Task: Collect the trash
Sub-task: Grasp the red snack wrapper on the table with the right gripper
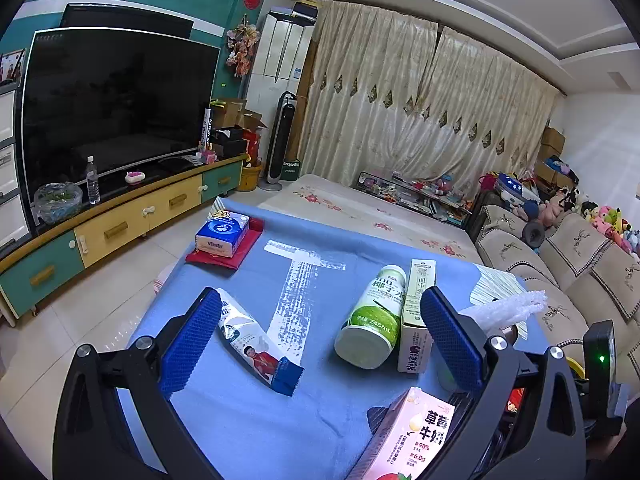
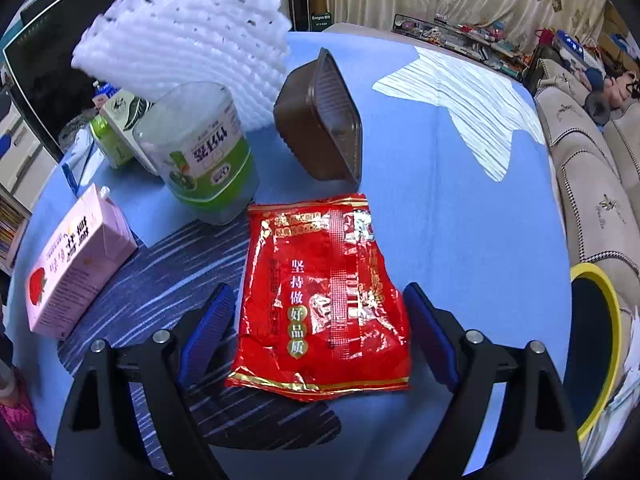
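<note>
In the left wrist view, my left gripper (image 1: 316, 332) is open above the blue tablecloth (image 1: 248, 420). A white and blue snack wrapper (image 1: 256, 340) lies by its left finger. A green coconut-water bottle (image 1: 372, 316) and a cream carton (image 1: 418, 312) lie by its right finger. A pink strawberry milk carton (image 1: 412, 436) is near the bottom. In the right wrist view, my right gripper (image 2: 320, 340) is open, its fingers on either side of a red foil wrapper (image 2: 324, 292). Beyond lie a brown plastic tray (image 2: 320, 120), a clear green-labelled jar (image 2: 208, 152), white foam netting (image 2: 188, 28) and the pink carton (image 2: 80, 264).
A tissue pack (image 1: 222, 236) on a red cloth sits at the table's far left corner. A yellow-rimmed bin (image 2: 596, 344) stands right of the table. A sofa (image 1: 580, 280) is on the right; a TV cabinet (image 1: 120, 224) on the left.
</note>
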`<action>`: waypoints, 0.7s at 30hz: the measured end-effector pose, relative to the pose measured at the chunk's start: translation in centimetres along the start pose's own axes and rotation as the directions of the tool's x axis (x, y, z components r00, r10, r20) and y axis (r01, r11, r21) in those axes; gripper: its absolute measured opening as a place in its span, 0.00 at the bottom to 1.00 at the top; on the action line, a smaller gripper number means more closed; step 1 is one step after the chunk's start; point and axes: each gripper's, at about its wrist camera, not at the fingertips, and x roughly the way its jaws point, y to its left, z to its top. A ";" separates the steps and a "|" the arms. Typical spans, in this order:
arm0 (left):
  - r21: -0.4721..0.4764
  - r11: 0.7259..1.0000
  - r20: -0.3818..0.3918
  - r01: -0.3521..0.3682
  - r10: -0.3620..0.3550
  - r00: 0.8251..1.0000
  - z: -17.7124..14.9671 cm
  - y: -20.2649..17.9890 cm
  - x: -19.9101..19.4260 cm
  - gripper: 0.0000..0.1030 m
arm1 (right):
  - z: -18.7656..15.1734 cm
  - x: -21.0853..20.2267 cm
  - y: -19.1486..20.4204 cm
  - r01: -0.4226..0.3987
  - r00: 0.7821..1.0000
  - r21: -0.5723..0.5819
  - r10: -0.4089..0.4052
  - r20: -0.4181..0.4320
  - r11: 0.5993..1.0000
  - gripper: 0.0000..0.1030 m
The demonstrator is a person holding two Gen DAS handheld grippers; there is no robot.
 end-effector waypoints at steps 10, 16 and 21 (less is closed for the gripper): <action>0.018 1.000 -0.006 0.000 0.001 1.000 -0.5 -0.6 0.1 0.95 | -0.8 -0.6 0.7 0.004 1.000 -0.007 -0.004 0.028 1.000 0.43; 0.017 1.000 -0.007 0.000 0.000 1.000 -0.5 -0.6 0.1 0.95 | -1.0 -1.6 -0.8 -0.040 0.998 0.046 0.037 0.052 0.998 0.26; 0.019 1.000 -0.007 -0.001 0.001 1.000 -0.5 -0.8 0.0 0.95 | -1.4 -2.3 -1.3 -0.051 0.997 0.057 0.047 0.069 0.997 0.24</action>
